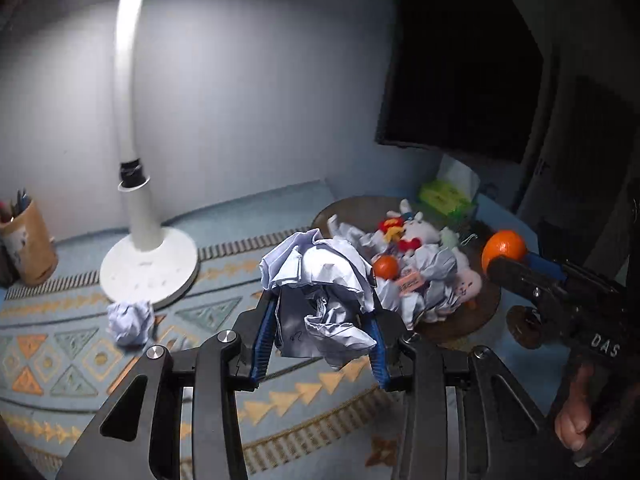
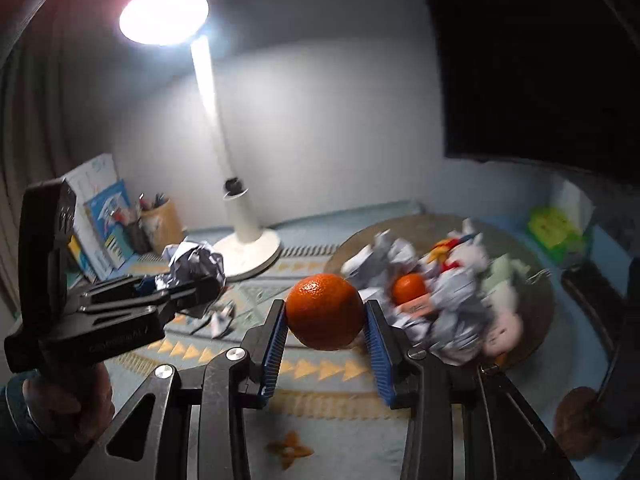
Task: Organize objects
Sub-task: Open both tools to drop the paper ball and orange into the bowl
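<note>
Crumpled paper [image 1: 320,300] fills the left gripper [image 1: 322,320], clamped between ribbed blue pads at centre frame. Right gripper [image 2: 326,320] squeezes a round, dimpled orange [image 2: 325,311].

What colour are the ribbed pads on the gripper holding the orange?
Blue pads on the right gripper clamp the orange; the right wrist view shows them best.

Home desk: lamp [image 1: 132,184], pencil cup [image 1: 28,244], plush toys [image 1: 416,232].
</note>
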The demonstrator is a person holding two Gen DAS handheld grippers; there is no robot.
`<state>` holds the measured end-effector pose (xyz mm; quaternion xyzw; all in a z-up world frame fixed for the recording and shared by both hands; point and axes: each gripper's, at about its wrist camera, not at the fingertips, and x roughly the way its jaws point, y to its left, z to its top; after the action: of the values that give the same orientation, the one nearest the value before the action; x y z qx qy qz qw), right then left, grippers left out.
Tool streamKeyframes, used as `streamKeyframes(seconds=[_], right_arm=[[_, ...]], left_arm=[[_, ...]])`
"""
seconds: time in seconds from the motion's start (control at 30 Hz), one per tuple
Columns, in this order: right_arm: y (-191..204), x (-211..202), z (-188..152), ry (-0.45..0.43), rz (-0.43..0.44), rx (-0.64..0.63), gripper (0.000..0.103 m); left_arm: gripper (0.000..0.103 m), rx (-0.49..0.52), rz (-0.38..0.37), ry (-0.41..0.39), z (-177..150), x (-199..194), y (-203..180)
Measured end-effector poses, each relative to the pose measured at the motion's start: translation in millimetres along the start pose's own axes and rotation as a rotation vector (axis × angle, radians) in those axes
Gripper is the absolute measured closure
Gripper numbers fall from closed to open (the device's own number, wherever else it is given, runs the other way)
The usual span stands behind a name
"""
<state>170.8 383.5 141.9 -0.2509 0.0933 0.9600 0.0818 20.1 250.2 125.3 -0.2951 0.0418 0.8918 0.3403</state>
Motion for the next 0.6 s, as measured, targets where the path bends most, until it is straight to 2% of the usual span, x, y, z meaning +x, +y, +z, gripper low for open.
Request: streamKeyframes(seconds=[0.1,0.2,0.37,0.47,0.53,0.6], right_arm=[[-48.1,5.5,24.8,-0.011,-0.059,0.097,0.065],[-76.9,22.0,41.9,-0.013,-0.056,0.157,0.065],[-86.3,73.8,62.7,0.054,-0.03,0.186,0.065],[-83.5,110.8,69.2,0.147,-0.013,0.185,0.065],[-81.5,127.9,69.5,0.198,-0.006,0.205,0.065],[-83.9,133.1,69.9,0.199,-0.005,0.229,0.064]], left_arm=[[0.066,0.078,-0.011,-0.005,27.1,30.2,-27.2],[0.066,0.079,-0.052,0.007,45.4,61.4,-36.4],[0.066,0.076,-0.078,0.06,47.7,109.1,-43.4],[0.062,0.08,-0.114,0.106,40.3,127.5,-44.6],[0.045,0.09,-0.132,0.139,35.7,134.0,-45.0],[0.026,0.1,-0.123,0.15,31.7,134.2,-44.4]])
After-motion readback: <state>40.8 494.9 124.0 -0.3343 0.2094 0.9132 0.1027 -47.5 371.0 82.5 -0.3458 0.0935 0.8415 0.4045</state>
